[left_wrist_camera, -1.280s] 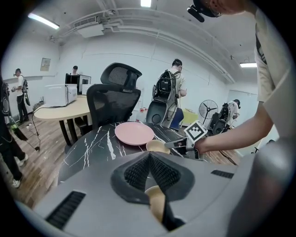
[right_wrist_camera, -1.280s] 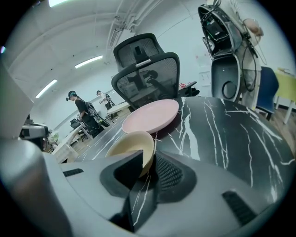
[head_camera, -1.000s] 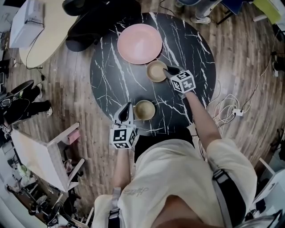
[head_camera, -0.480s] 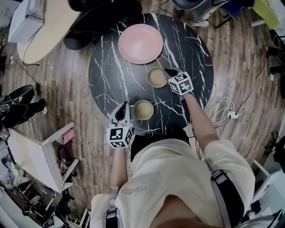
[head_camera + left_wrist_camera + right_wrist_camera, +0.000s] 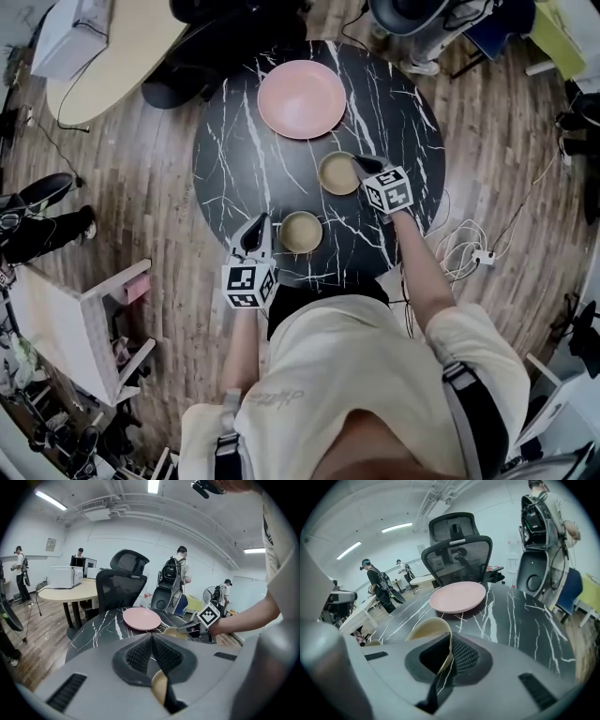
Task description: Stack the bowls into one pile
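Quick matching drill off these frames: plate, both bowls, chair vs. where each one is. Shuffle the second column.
1. pink plate
2. far bowl
3. near bowl
4. office chair

A. rim in the right tool, between its jaws
B. on the table, next to the left tool
C. on the floor beyond the table
D. lying empty near the table's far edge

Pairs: 1-D, 2-A, 3-B, 4-C. The right tool's jaws are closing on that rim.

Pink plate (image 5: 302, 98) on marble table (image 5: 234, 159)
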The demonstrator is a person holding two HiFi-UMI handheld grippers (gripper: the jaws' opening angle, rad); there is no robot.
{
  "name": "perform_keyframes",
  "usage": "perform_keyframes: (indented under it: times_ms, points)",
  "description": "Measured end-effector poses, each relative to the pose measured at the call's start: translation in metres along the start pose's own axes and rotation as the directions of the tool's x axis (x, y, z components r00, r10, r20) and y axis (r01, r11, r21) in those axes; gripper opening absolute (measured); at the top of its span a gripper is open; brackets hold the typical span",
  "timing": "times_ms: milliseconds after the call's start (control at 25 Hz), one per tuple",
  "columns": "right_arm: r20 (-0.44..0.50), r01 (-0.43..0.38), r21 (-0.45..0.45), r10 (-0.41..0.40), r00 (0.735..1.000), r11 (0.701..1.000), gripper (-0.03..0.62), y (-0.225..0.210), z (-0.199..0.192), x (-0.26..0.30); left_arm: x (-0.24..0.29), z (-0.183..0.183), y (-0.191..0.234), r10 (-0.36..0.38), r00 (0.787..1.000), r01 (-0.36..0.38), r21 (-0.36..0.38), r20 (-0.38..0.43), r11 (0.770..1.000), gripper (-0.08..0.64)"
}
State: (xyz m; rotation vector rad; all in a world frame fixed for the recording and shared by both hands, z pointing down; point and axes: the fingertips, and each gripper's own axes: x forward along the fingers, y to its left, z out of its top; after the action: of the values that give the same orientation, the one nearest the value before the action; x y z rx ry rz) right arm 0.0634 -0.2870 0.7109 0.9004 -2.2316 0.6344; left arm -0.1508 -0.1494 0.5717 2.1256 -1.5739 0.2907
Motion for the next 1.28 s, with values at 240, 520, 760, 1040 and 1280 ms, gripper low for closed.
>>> perform_keyframes:
  times_ms: [240,520,760,1040,1280]
  points:
    - [0.007,0.035,0.016,-0.035,0.999,0.999,0.02,-0.003,-0.004,-0.031,-0.009,0.006,-0.004,-0.011,0.999,0.011,0.007,0.032,1.0,0.017]
    - [0.025,0.034,0.014,-0.034,0.999,0.999,0.02,0.017,-0.002,-0.056,-0.02,0.006,-0.005,-0.029,0.998,0.028,0.016,0.048,0.999,0.017]
    - [0.036,0.011,-0.026,-0.01,0.999,1.0,0.02,0.043,0.004,-0.063,-0.029,0.004,-0.004,-0.039,0.998,0.038,0.022,0.055,0.999,0.017]
    - [0.046,-0.039,-0.03,0.041,0.998,0.999,0.02,0.087,0.002,-0.062,-0.039,-0.002,0.002,-0.046,0.998,0.045,0.027,0.053,0.999,0.017]
    - [0.028,-0.098,-0.067,0.1,0.995,0.993,0.02,0.119,-0.004,-0.054,-0.045,-0.012,0.007,-0.037,0.998,0.037,0.014,0.044,0.999,0.017]
